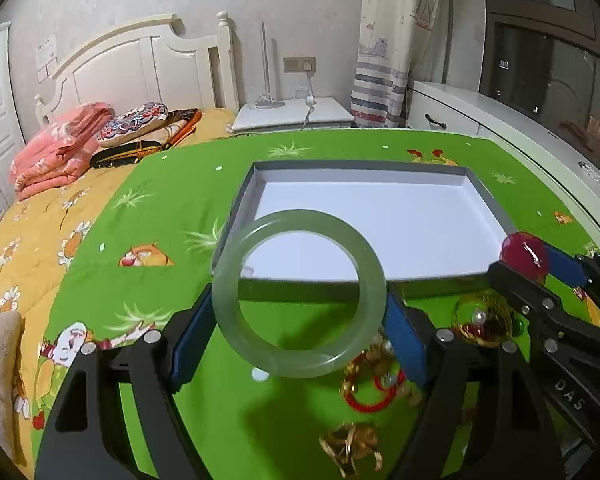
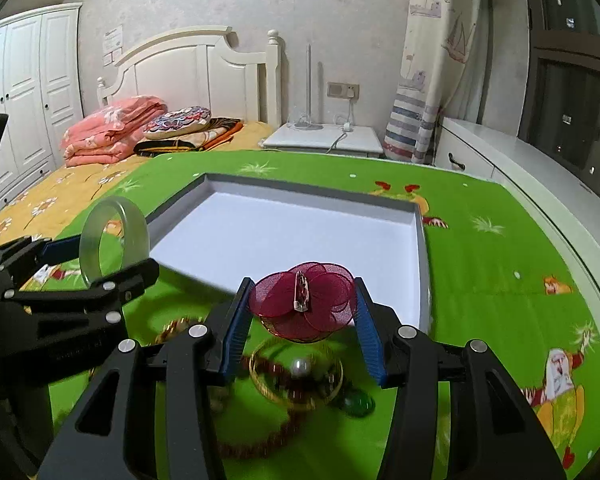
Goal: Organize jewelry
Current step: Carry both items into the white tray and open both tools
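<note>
Glassy green bangle (image 1: 300, 294), gauzy brooch (image 2: 304, 306)

The bangle (image 1: 299, 294) is pale translucent green. The flower brooch (image 2: 305, 306) is deep magenta mesh with a silver pin. The tray (image 1: 476, 196) is grey-walled, white inside. The cloth (image 1: 172, 216) is bright green with cartoon figures and grass tufts. Both grippers' fingers (image 2: 236, 328) carry blue pads on black frames.
</note>
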